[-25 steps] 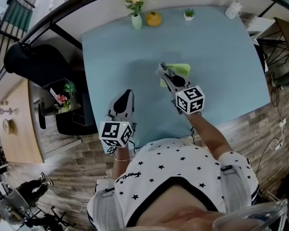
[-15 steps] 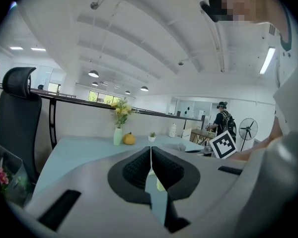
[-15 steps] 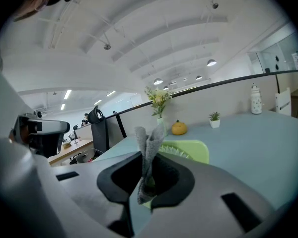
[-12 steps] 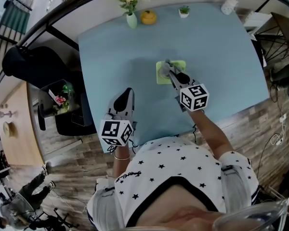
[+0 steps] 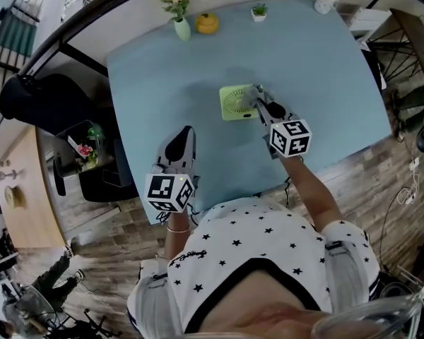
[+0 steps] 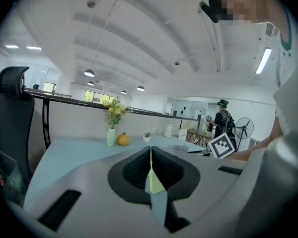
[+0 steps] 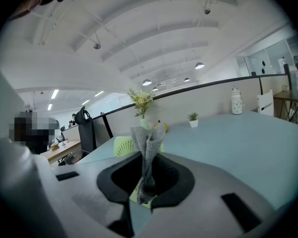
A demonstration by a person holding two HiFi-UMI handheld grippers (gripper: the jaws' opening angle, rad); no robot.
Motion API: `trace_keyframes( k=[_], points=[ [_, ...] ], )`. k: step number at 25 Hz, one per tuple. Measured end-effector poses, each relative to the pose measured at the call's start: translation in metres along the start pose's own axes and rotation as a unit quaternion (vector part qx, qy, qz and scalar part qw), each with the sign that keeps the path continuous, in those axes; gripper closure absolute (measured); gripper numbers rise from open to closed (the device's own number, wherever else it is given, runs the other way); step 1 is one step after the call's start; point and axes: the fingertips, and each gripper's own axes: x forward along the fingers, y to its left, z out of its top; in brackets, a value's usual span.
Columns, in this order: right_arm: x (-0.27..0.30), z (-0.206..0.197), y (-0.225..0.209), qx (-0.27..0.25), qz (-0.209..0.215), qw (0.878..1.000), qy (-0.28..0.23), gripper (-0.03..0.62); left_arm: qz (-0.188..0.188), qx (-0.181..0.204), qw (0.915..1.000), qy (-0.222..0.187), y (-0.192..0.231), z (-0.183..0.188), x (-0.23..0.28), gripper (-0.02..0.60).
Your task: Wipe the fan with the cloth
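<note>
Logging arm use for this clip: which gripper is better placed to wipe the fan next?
Right. The right gripper is shut on the grey cloth beside the green fan; the left gripper is empty and farther away.

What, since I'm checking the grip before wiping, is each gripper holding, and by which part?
The right gripper pinches the grey cloth at a bunched fold; the left gripper is shut, holding nothing.

Past the jaws of the right gripper (image 7: 144,176), the cloth (image 7: 148,143) they pinch hides most of the fan (image 7: 122,146) from us; the pale sliver (image 6: 155,181) low between the jaws of the left gripper (image 6: 150,168) we cannot identify.
</note>
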Motion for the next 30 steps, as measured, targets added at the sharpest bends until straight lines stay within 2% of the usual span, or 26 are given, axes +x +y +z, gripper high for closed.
trace_keyframes(
  k=[11,15,22,30],
  points=[
    [-0.011,0.004,-0.009,-0.004,-0.014,1.000,-0.006,0.553,-0.006,0.005,1.0000,-0.001,-0.005,0.003,0.002,0.551],
    [-0.012,0.010,0.017,-0.005,0.021,1.000,-0.015,0.553,-0.003,0.005,1.0000,-0.003,-0.003,0.004,-0.001,0.551],
    [0.008,0.003,0.081,-0.046,0.097,0.994,0.000,0.553,0.010,-0.002,0.9999,-0.006,0.006,0.002,-0.012,0.551],
    [0.044,-0.027,0.093,-0.056,0.097,0.993,0.039,0.553,0.031,-0.012,0.9994,-0.008,0.033,-0.007,-0.028,0.551]
  ],
)
